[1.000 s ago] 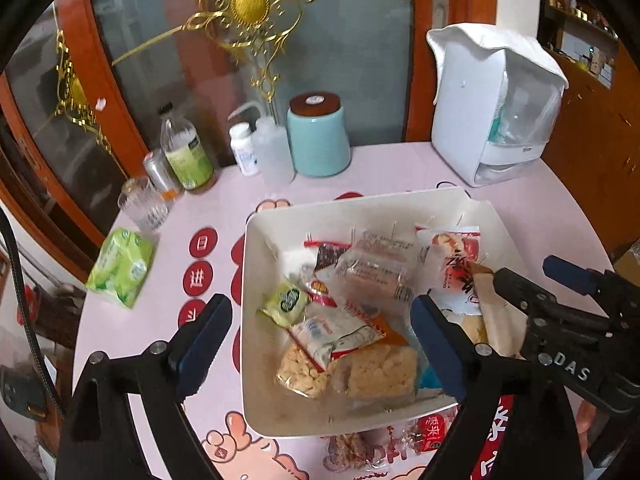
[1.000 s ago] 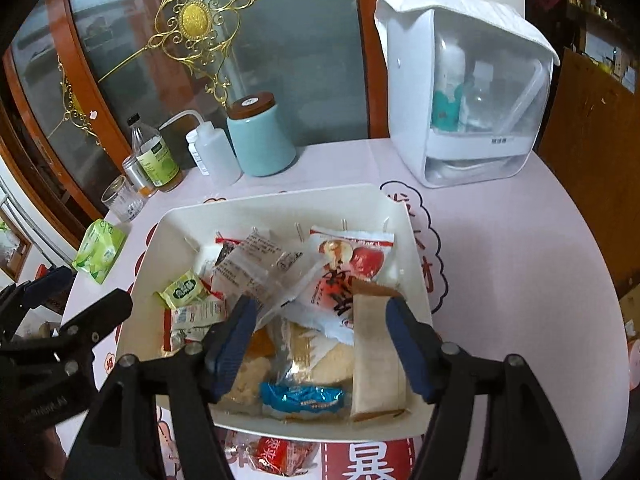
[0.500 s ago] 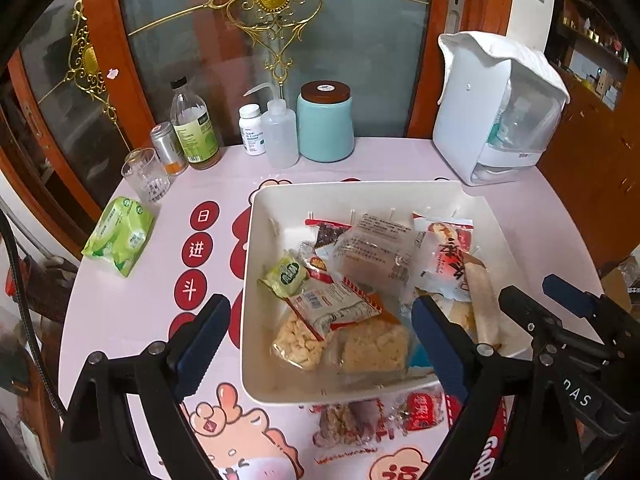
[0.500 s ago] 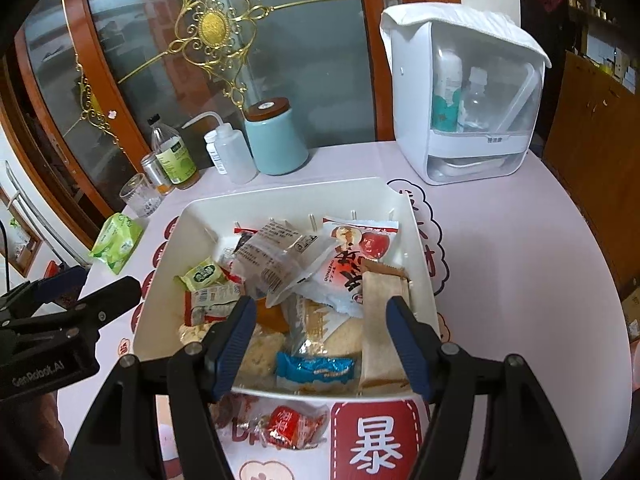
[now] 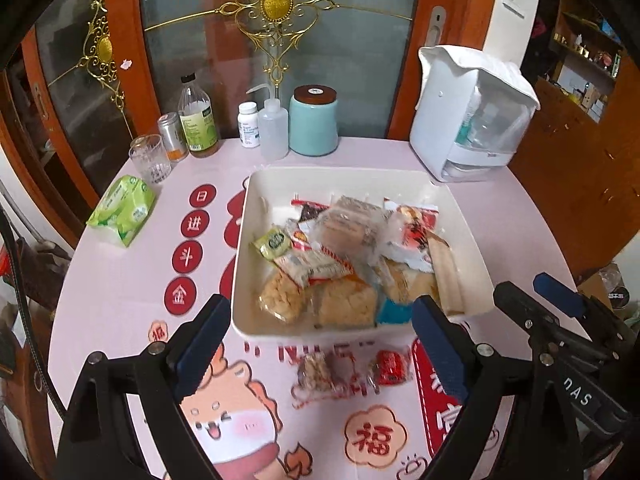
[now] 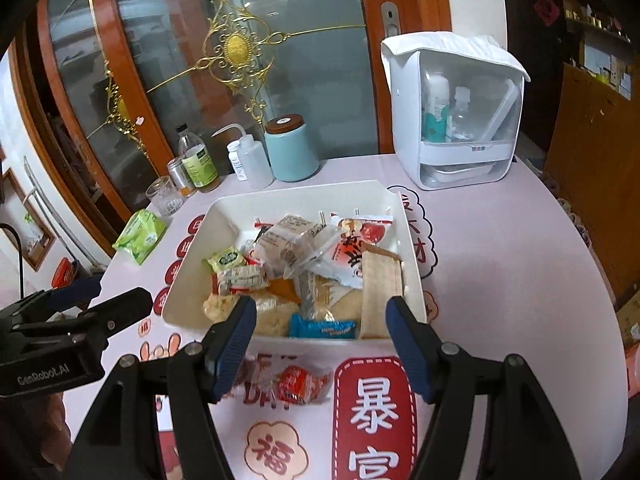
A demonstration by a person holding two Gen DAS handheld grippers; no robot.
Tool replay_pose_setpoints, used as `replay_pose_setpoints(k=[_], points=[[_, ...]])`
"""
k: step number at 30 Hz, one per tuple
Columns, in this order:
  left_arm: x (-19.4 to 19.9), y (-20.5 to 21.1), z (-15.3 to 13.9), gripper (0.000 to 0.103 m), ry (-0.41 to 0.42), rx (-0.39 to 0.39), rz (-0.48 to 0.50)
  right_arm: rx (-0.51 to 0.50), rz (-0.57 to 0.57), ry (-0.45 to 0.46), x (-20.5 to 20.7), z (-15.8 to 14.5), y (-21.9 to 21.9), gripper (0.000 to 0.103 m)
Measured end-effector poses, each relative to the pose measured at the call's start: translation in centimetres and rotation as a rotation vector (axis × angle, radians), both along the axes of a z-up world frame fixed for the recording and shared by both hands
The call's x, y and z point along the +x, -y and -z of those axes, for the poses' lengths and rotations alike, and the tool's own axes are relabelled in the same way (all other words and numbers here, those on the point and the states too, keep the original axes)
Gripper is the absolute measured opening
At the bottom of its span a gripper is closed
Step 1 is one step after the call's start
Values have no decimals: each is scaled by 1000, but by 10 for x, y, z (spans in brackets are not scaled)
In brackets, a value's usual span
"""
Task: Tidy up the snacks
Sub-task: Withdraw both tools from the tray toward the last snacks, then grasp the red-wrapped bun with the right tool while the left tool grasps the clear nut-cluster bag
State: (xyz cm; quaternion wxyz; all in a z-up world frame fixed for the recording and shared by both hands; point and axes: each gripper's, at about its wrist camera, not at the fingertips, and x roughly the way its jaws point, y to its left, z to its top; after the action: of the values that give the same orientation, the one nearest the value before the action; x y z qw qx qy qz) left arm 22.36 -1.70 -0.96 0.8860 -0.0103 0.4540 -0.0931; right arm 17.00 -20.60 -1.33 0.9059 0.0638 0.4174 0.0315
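A white square tray holds several wrapped snacks: a green packet, a blue packet, a tan bar, a red-and-white packet. Two loose snacks lie on the table in front of the tray: a clear pack and a red pack. My left gripper is open and empty, above the table before the tray. My right gripper is open and empty, over the tray's near edge.
At the back stand a teal jar, squeeze bottle, pill bottle, green-label bottle, can, glass and white storage box. A green tissue pack lies left.
Both grippers have pulled back and up from the tray. The tray now sits farther off, and the two loose snacks in front of it have come into full view.
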Motion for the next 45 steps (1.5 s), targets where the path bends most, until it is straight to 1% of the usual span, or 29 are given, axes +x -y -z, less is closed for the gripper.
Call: replay_pose_setpoints(k=[4, 7, 9, 13, 15, 19, 24, 27, 32, 36, 39, 40, 42, 44, 45], points=[[-19, -3, 4, 91, -5, -7, 5, -13, -21, -14, -12, 7, -5, 68], [-30, -5, 10, 91, -9, 0, 9, 1, -43, -42, -17, 18, -8, 68], [-35, -6, 19, 92, -20, 7, 15, 3, -54, -65, -19, 29, -12, 68], [-39, -10, 45, 92, -72, 24, 14, -1, -70, -124, -18, 52, -18, 68], [-36, -12, 63, 92, -105, 39, 0, 9, -76, -149, -17, 63, -20, 68], [-28, -17, 92, 92, -165, 44, -19, 12, -72, -196, -13, 83, -25, 68], [-15, -20, 123, 92, -237, 37, -36, 11, -65, -242, -5, 106, -24, 68], [-6, -20, 139, 92, -268, 40, -38, 36, -54, -277, 4, 121, -22, 68], [6, -19, 158, 92, -299, 50, -27, 91, -52, -319, 21, 138, -23, 68], [14, -18, 170, 92, -318, 67, -10, 114, -64, -371, 33, 156, -28, 68], [18, -21, 174, 92, -325, 38, 10, 139, -68, -422, 38, 172, -30, 68], [19, -22, 175, 92, -323, 31, 17, 136, -71, -405, 37, 172, -31, 69], [20, -23, 175, 92, -325, 22, 27, 105, -88, -398, 37, 173, -36, 69], [21, -24, 176, 92, -329, 16, 36, 63, -108, -389, 37, 172, -42, 67], [21, -23, 176, 92, -331, 15, 40, 36, -120, -382, 36, 172, -46, 62]])
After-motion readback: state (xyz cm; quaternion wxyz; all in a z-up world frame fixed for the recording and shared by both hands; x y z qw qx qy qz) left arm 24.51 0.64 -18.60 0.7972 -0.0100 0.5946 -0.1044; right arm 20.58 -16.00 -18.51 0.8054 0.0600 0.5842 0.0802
